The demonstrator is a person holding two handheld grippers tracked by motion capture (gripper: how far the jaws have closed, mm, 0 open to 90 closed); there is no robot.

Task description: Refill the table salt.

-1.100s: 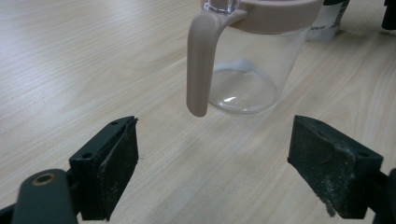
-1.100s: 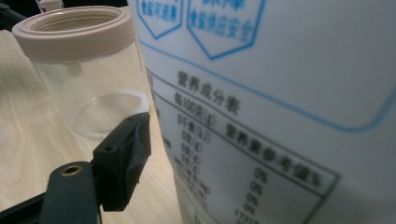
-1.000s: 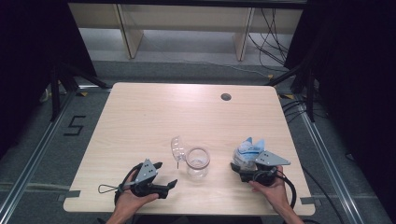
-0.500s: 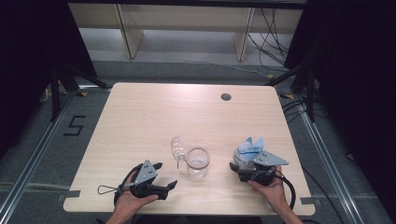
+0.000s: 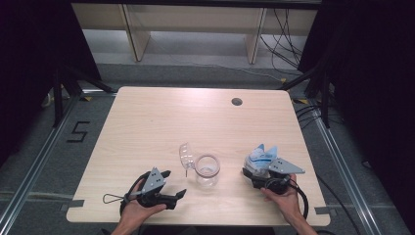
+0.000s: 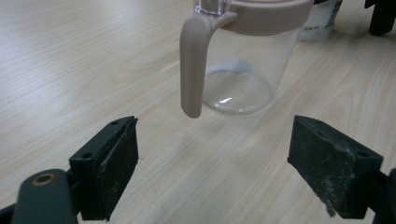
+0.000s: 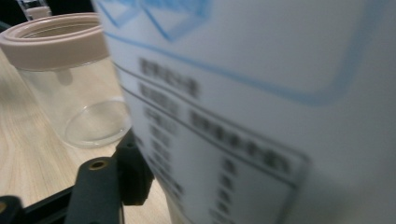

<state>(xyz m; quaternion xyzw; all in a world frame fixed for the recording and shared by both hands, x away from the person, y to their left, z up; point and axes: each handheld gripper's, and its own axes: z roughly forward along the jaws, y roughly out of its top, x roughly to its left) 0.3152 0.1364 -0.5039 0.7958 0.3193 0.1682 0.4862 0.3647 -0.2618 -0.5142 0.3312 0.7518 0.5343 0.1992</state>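
Clear plastic is what the jar point(image 5: 207, 171) is made of, with a pale pinkish rim and a handle of the same colour, and it stands upright on the light wooden table point(image 5: 195, 117) near the front edge, between the two hands. Its transparent lid point(image 5: 186, 155) is flipped up and leans off to the jar's left. The left gripper point(image 5: 172, 185) lies low by the front edge, just beside the jar but apart from it, with its black pads point(image 6: 121, 158) spread wide and nothing between them; in the left gripper view the handle point(image 6: 194, 65) hangs above the gap, well ahead of the pads. On the other side the right gripper point(image 5: 255, 172) sits pinched on a white pouch with blue print point(image 5: 262, 156), which stands up out of its jaws, near the jar and not touching it. In the right gripper view the pouch point(image 7: 261, 102) looms blurred and very close, one black finger point(image 7: 135, 172) pressed against its lower edge, and the open-mouthed jar point(image 7: 70, 74) stands just beyond it.
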